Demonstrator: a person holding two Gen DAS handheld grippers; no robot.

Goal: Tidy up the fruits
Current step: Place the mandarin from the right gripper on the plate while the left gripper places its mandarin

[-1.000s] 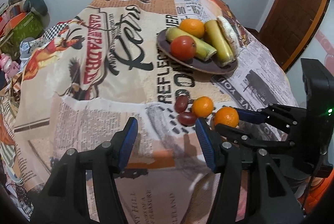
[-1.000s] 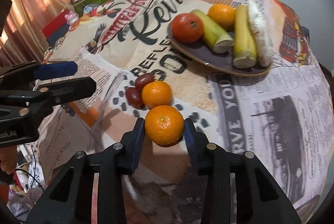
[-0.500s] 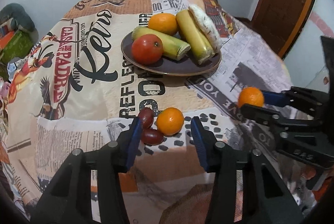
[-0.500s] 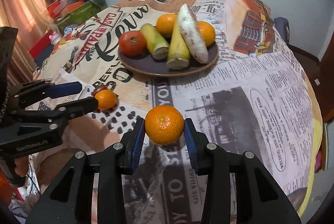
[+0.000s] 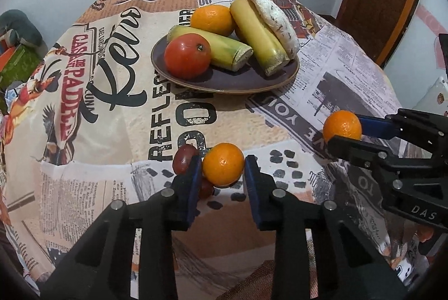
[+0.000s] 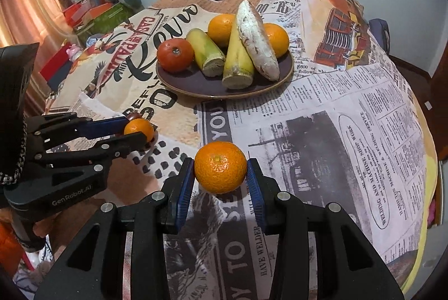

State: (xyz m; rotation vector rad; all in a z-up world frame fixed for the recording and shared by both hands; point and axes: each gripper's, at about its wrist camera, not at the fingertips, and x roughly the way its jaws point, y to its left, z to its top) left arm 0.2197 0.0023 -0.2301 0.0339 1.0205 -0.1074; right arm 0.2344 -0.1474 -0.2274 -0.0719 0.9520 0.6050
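Orange mandarin (image 5: 223,164) sits dead centre between the left tongs (image 5: 223,168), on the table (image 5: 350,70) at the tip of the blue pads. Round fruit, no long axis, so approach angle hardly matters. Left tongs have just been closing, fruit between them; pads look at or just off the peel, so contact is unconfirmed and I call them not yet clamped. In the right wrist view the same fruit (image 6: 139,129) shows bracketed by the left tongs (image 6: 137,129).

Peel is glossy, pitted, bright orange, firm-looking; should take a light squeeze without slipping.

Two dark red grape-like fruits crowd the left pad: one (image 5: 183,158) just beyond it on the outer side, the other (image 5: 205,188) tucked low against the pad's inner face under the mandarin. Risk, in my judgement: the pad nudges or pinches one.

Second mandarin (image 6: 220,167) is clamped in the right tongs (image 6: 220,174), lifted clear of the table, off to the right of the left tongs.

Brown plate (image 5: 224,81) lies straight ahead of both tongs, past the print lettering, carrying a tomato (image 5: 187,56), oranges and cut yellow-green stalks. Right tongs are probably ready to deliver first.
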